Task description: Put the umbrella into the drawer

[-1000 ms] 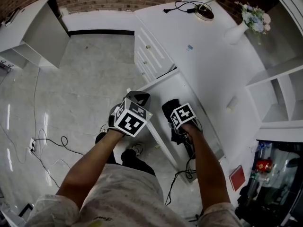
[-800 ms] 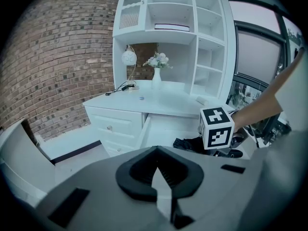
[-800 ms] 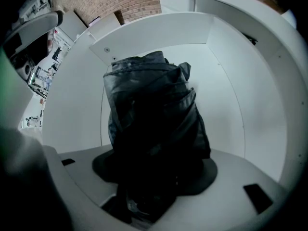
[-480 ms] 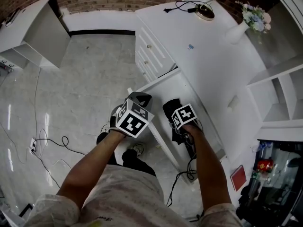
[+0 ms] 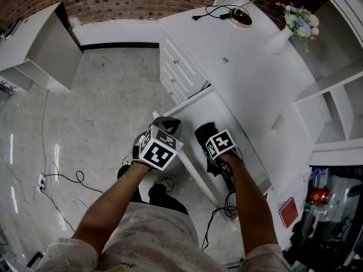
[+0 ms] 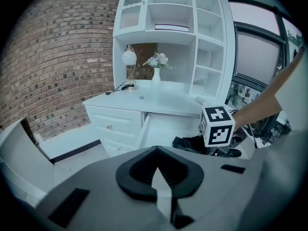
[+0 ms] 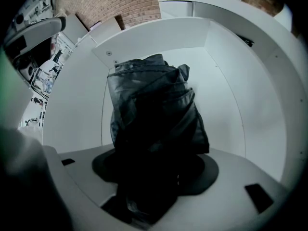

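A folded black umbrella (image 5: pixel 205 131) lies inside the open white drawer (image 5: pixel 211 103) of the desk. My right gripper (image 5: pixel 209 139) reaches down into the drawer and is shut on the umbrella. In the right gripper view the umbrella (image 7: pixel 151 109) fills the middle and runs back between the jaws of the right gripper (image 7: pixel 153 177), with the drawer's walls (image 7: pixel 231 95) all around it. My left gripper (image 5: pixel 166 121) hovers just outside the drawer's front edge, shut, with nothing in it. In the left gripper view that left gripper (image 6: pixel 157 178) faces the drawer (image 6: pixel 163 128) and the umbrella (image 6: pixel 188 142).
The desk top (image 5: pixel 249 67) carries a lamp (image 5: pixel 245 15) with its cable, and a vase of flowers (image 5: pixel 286 30). Shut small drawers (image 5: pixel 176 67) stand left of the open one. Cables (image 5: pixel 54 180) trail over the floor. A white cabinet (image 5: pixel 39 44) stands at the far left.
Hardly anything has moved. Both grippers keep their places at the drawer, and the right one still holds the umbrella inside it. The head view has shifted a little.
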The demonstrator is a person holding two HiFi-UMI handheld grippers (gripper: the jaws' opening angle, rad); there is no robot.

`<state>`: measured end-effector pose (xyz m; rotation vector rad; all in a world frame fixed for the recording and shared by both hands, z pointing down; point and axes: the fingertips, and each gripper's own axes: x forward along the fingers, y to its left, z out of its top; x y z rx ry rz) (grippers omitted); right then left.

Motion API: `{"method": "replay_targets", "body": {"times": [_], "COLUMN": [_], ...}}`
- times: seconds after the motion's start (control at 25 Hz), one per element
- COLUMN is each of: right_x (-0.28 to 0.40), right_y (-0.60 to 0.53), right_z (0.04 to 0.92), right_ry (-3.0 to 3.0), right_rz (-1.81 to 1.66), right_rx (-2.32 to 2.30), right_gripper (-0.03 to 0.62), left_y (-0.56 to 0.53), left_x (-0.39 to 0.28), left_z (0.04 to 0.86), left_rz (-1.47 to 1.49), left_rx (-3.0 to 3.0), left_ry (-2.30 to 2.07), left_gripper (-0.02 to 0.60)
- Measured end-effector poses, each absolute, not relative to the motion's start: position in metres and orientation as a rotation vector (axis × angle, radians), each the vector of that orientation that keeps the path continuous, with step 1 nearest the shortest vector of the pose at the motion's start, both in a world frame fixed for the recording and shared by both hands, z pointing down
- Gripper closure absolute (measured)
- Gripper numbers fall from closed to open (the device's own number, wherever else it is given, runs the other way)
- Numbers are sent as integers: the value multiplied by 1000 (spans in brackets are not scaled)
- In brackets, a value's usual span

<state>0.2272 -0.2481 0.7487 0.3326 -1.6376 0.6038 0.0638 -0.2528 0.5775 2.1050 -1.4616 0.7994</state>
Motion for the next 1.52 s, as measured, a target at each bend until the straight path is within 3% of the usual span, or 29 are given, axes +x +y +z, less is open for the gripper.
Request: {"method": "replay_targets", "body": {"times": [0.8,1.52], "right_x": [224,212], "right_y": [-250,-281], "right_z": [727,639], "right_ry": [-1646,-1812], "right_rz": [623,736], "right_rx": [362,633], "right_gripper": [329,330], "left_y": [-254,-282], "left_x": [54,58], "left_z": [559,514], "left_rz": [806,723], "left_rx": [2163,2277], "left_ry": [-1439,-1394], "left_gripper": [586,586]}}
